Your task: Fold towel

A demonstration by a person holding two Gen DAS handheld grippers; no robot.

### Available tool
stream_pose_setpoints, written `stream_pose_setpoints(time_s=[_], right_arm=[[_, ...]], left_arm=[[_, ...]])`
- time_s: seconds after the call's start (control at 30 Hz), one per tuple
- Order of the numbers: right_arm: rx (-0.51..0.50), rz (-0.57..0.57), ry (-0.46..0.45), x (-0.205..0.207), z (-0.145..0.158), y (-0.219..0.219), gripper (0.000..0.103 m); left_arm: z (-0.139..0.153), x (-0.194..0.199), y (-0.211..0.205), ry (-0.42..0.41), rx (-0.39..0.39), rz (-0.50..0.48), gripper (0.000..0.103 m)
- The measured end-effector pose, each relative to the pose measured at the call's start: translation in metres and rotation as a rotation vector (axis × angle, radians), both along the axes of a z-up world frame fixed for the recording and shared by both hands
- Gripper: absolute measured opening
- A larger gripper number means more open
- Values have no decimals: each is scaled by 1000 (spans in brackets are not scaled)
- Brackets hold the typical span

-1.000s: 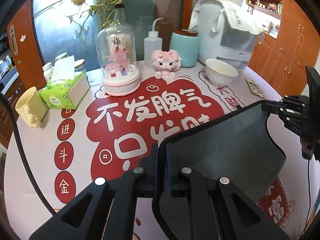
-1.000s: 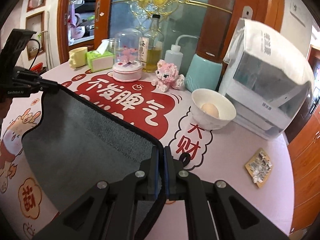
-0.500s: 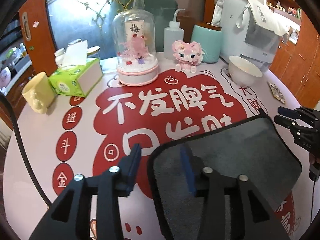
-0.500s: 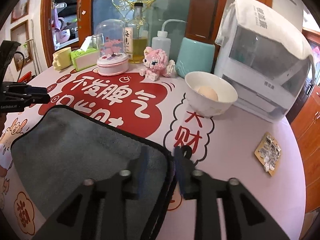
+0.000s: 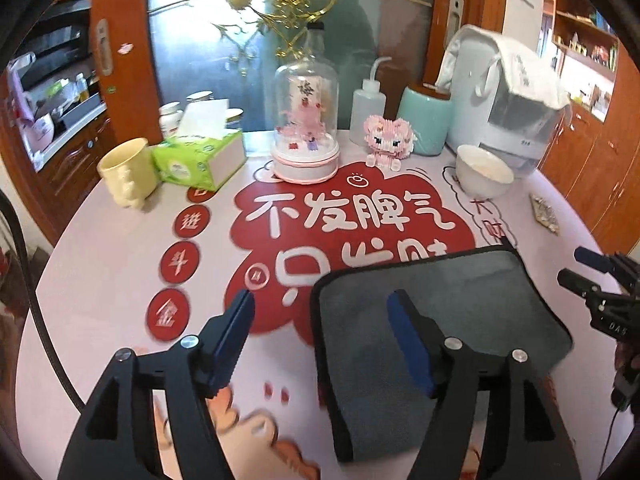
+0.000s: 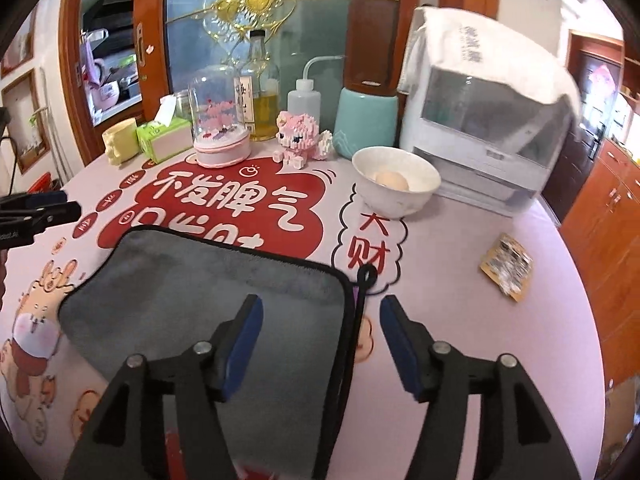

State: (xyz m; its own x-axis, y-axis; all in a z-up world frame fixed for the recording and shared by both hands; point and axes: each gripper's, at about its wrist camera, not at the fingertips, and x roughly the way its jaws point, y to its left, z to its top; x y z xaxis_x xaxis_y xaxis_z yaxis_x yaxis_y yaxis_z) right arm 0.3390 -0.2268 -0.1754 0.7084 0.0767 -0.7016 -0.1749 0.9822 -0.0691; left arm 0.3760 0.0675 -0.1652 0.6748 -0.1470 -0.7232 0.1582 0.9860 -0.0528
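The grey towel [image 5: 440,320] is laid flat on the table mat [image 5: 120,264]. Left gripper [image 5: 320,336] and right gripper [image 6: 320,336] are held apart, empty. Layers appear doubled (edge blurred); a single-layer pinch could undo the fold.

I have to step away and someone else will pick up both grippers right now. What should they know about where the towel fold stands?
Left gripper: open, empty, straddling the towel's left edge.
Right gripper: open, empty, straddling the towel's right edge near its black hanging loop.
Grey towel: lies flat on the printed tablecloth, apparently doubled over, black trim showing; well short of the white bowl.
Done: one fold seems laid down and released.
Left: probably regrip the edges and fold once more, then smooth it.
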Motion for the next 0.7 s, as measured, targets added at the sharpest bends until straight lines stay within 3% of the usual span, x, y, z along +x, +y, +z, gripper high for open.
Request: stream_pose_setpoints(time_s=[0.37, 0.7], right_arm=[[47, -118, 16, -110, 32, 23, 79], [96, -184, 53, -217, 43, 44, 93]], left_arm=[[49, -127, 44, -21, -20, 46, 81], [64, -240, 65, -33, -58, 53, 81]])
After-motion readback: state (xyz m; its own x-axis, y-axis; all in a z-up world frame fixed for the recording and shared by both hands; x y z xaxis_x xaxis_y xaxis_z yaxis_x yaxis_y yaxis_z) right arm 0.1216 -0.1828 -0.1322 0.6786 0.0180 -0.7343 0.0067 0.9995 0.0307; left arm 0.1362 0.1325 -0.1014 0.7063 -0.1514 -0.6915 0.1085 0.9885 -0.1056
